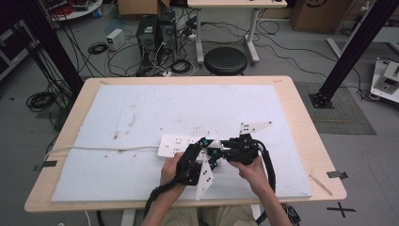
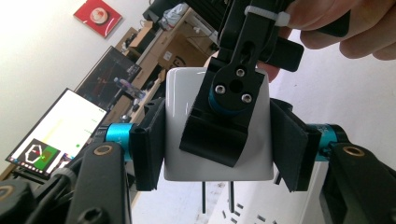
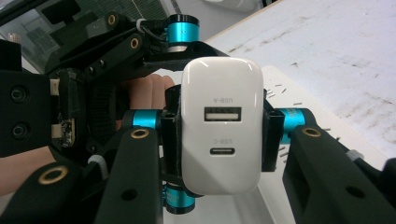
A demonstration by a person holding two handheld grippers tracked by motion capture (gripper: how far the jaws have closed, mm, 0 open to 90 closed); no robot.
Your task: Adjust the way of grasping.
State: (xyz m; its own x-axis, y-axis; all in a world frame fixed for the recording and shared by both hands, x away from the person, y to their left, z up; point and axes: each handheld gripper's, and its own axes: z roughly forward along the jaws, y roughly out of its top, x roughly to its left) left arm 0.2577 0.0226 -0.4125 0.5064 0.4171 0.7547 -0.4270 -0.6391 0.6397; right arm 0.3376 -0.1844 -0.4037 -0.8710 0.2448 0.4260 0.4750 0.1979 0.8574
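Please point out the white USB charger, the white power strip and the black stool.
white USB charger (image 3: pixel 223 126), right gripper view, on its port face.
white power strip (image 1: pixel 175 144), high view, on its top face.
black stool (image 1: pixel 226 59), high view, on its seat.

Wooden table (image 1: pixel 301 122), covered by a stained white mat (image 1: pixel 141 113); on the mat, near the middle, a white power strip (image 1: pixel 176 143) with cord (image 1: pixel 94 149) running left.
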